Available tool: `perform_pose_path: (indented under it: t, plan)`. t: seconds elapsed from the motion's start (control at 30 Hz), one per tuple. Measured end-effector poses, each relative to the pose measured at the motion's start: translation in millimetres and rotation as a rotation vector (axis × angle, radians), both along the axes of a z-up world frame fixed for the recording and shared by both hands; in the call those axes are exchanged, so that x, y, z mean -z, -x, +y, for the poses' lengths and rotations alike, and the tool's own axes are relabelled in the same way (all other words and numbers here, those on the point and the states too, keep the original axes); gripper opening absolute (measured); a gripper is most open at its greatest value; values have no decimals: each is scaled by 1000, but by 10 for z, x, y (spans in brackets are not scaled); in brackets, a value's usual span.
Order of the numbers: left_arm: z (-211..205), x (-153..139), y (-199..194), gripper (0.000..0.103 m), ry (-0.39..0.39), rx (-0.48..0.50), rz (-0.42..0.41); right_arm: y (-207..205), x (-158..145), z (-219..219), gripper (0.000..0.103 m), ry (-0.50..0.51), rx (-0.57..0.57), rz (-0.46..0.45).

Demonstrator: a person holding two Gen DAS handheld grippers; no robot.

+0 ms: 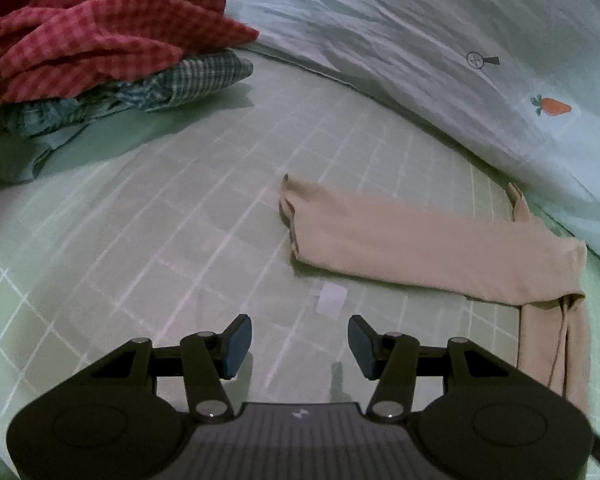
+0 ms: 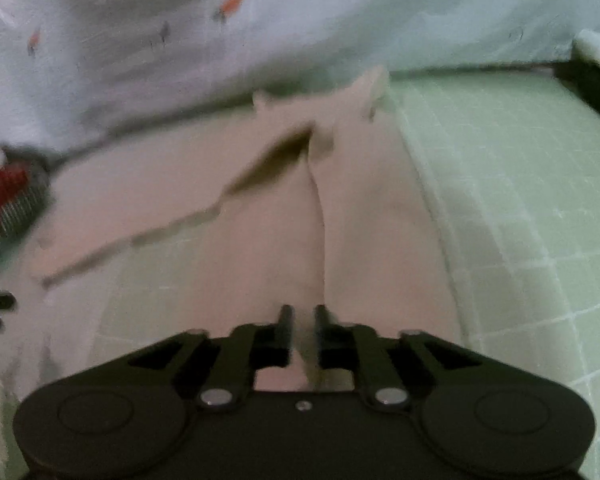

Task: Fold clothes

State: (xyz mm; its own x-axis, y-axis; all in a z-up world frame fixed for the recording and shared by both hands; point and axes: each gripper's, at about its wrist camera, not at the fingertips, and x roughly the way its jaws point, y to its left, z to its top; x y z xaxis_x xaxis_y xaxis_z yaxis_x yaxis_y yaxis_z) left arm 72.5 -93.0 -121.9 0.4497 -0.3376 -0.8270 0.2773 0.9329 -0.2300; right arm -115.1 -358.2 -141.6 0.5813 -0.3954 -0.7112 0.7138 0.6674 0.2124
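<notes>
A beige pair of tights [image 1: 432, 248] lies on the green checked sheet [image 1: 160, 208], one leg stretched toward the left and the other bent down along the right side. My left gripper [image 1: 300, 340] hovers open over bare sheet in front of that leg, with nothing between its blue pads [image 1: 236, 344]. In the blurred right wrist view the beige tights [image 2: 360, 208] fill the middle. My right gripper [image 2: 303, 332] sits low over them, its jaws a narrow gap apart. A raised fold of the beige cloth runs into that gap, and the pads do not visibly press on it.
A heap of red checked cloth [image 1: 88, 28] on a blue-green plaid garment [image 1: 168, 84] sits at the far left. A pale quilt with carrot prints [image 1: 460, 60] rises along the back. A small white tag [image 1: 332, 298] lies on the sheet.
</notes>
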Motion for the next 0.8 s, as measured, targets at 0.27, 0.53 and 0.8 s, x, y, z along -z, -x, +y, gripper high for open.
perform_pose_path:
  t: [0.27,0.53,0.8]
  plan:
    - [-147,124,-291,60,-37,8,6,196,-63,-178,66,31,178,32]
    - [-401,244,-674,61,-28,58,26,162,3,-327,88,46,268,106]
    - [-658,225,-775,6,24,164,18,118,34,-401,88,37,322,144]
